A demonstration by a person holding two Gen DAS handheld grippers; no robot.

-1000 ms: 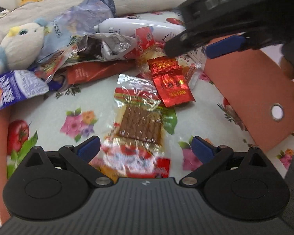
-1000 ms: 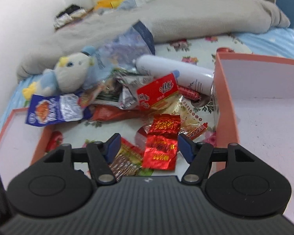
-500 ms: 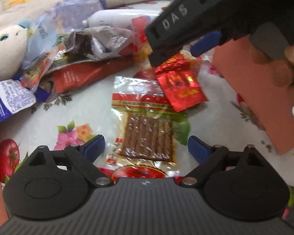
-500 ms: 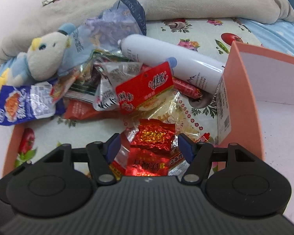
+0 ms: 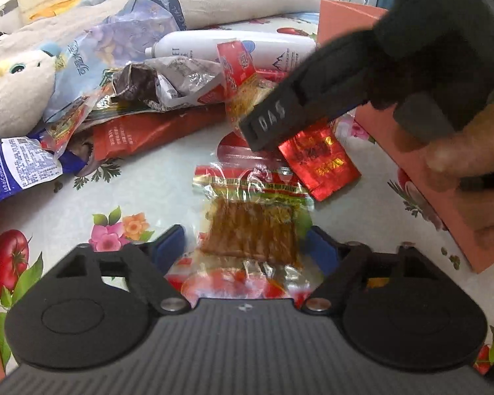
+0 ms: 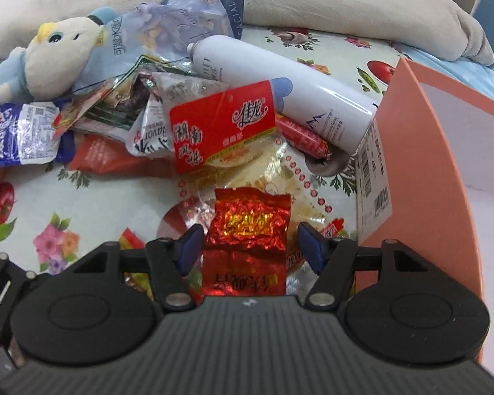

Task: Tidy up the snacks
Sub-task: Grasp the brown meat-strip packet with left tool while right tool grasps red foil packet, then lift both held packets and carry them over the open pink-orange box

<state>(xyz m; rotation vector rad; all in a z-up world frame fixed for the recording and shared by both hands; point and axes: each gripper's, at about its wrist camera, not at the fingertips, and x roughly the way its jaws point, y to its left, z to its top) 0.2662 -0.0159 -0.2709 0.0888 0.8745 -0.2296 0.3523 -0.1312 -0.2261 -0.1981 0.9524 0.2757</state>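
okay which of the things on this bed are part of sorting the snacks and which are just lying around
Part of the job: red foil packet, clear strip-snack pack, red-label snack bag, small sausage, orange box.

Just lying about: plush toy, white spray bottle, facial tissue pack.

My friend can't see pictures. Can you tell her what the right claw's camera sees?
The right claw is open around a shiny red foil packet on a flowery cloth. Behind it lie more snack packets, a white spray bottle and a plush toy, with an orange box on the right.
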